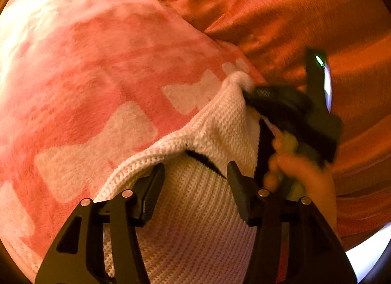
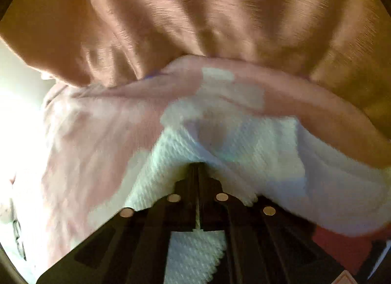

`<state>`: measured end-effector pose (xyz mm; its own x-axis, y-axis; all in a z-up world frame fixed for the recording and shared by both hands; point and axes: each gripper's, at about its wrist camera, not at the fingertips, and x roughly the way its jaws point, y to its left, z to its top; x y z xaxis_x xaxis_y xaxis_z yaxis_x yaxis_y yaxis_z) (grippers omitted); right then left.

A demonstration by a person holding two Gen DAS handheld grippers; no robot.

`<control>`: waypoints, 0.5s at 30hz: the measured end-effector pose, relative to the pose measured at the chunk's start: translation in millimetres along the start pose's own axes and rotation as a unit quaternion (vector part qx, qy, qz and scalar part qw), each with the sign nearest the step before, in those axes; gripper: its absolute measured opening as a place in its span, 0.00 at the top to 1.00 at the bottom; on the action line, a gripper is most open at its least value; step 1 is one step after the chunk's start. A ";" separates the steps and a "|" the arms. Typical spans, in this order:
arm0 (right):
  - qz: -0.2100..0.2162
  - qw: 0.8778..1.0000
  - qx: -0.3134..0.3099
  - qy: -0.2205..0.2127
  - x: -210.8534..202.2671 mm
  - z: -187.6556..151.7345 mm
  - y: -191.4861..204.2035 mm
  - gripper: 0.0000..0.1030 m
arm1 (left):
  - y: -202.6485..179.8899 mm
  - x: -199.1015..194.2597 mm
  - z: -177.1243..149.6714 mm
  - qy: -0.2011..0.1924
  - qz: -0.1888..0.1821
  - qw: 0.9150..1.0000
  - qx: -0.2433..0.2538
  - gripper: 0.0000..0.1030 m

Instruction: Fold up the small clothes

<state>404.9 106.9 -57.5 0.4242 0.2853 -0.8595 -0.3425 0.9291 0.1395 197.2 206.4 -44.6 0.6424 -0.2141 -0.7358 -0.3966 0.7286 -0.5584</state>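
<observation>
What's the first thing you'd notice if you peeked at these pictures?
A white knitted garment fills the bottom middle of the left wrist view, with the open left gripper over it. It lies on a pink blanket with pale blocky patches, and shiny orange cloth is bunched behind. At the right, the right gripper pinches the garment's corner, shut on it.

Left gripper (image 1: pixel 195 181): two matte black fingers with ribbed inner pads, carried on black linkage arms with triangular cut-outs and round silver pivot pins. Right gripper (image 2: pixel 197 169): same black construction, four silver pins; its casing carries a small green light.
</observation>
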 end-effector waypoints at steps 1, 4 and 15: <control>-0.011 1.000 -0.005 -0.001 3.3 4.4 4.2 0.97 | 0.0 0.5 0.6 0.001 0.001 1.000 0.001 0.50; 0.004 1.000 0.009 -0.009 -11.0 7.5 5.1 0.97 | 1.7 1.1 1.9 0.005 -0.005 1.000 -0.003 0.48; -0.062 0.989 0.120 -0.052 -145.6 -140.6 -142.6 0.96 | -11.6 -1.2 -9.7 -0.014 0.028 0.999 0.042 0.43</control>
<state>274.1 -100.2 -21.4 0.5386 0.1773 -0.8237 -0.0784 0.9839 0.1605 194.7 191.9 -41.0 0.6389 -0.1543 -0.7537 -0.3775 0.7907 -0.4819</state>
